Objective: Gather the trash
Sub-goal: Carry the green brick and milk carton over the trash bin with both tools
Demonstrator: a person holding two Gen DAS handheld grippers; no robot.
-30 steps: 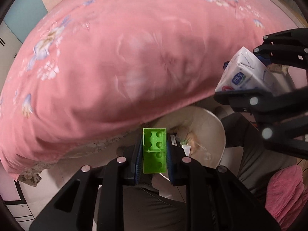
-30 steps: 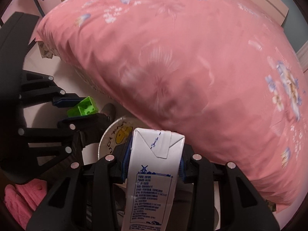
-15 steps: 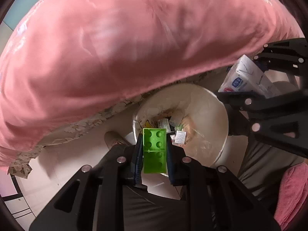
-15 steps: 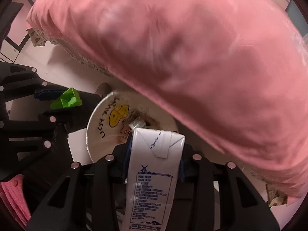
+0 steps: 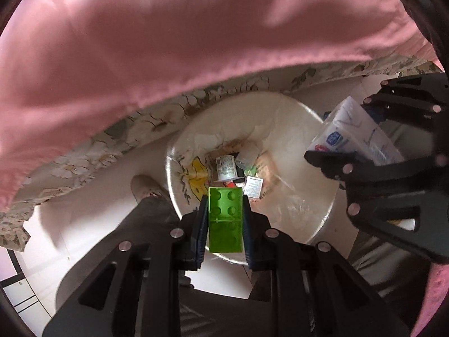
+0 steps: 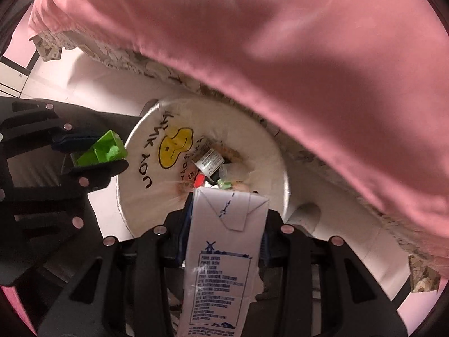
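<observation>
A pink blanket (image 5: pixel 174 45) fills the top of both views, and a pale floor (image 5: pixel 92 196) is seen under it. A white bin (image 5: pixel 317 129) with a clear bag sits right below both tools. A green block (image 5: pixel 225 219) is pinched tight in the left gripper (image 5: pixel 225 210), just above the bin's near rim. A white carton (image 6: pixel 224 255) is squeezed in the right gripper (image 6: pixel 226 219), over the bin too. A small bottle (image 6: pixel 209 162) and scraps are seen deep inside the bin.
</observation>
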